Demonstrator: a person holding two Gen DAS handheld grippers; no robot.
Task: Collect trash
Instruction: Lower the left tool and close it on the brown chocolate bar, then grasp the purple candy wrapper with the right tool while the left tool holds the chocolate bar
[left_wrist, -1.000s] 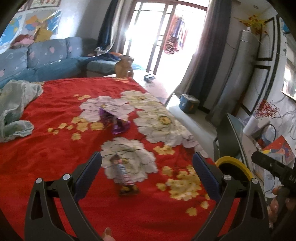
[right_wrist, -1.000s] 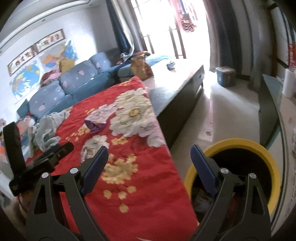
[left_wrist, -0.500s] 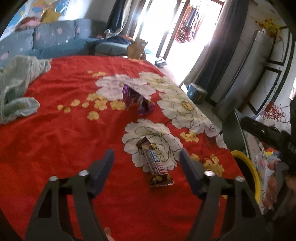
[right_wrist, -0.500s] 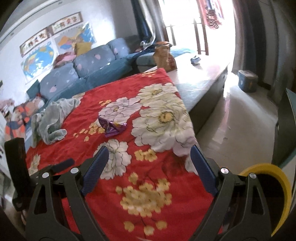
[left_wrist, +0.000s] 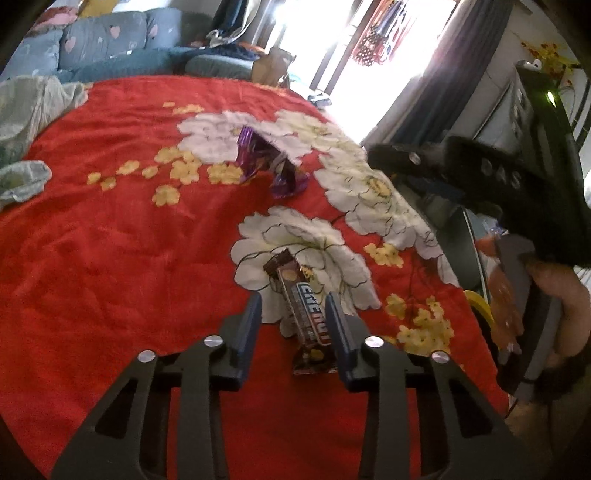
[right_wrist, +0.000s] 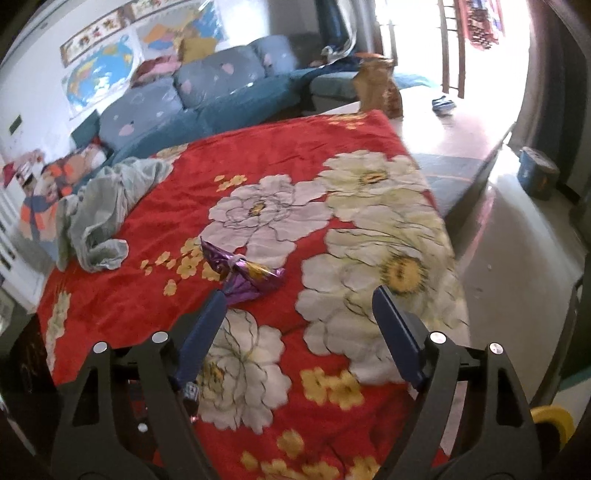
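- Since a second ago the left gripper (left_wrist: 293, 314) has dropped toward the red floral blanket (left_wrist: 110, 266) and its jaws, then spread wide, are closing around the chocolate bar wrapper (left_wrist: 304, 314)
- That wrapper lies flat on a white flower, between the blue pads; the right pad looks just against its edge, the left pad is apart from it, so no clamp yet
- Right gripper (right_wrist: 299, 306) has swung from the yellow-rimmed bin (right_wrist: 550, 417) over the blanket; its jaws are wide, closing slightly, with nothing between them
- Purple foil wrapper (right_wrist: 245, 277) lies crumpled just ahead of its left pad
- To grip well, I judge the left pads should sit low, nearly on the fabric, centred across the bar's width, pinching wrapper and not blanket
- Lifting straight up before turning toward the bin should avoid dragging cloth
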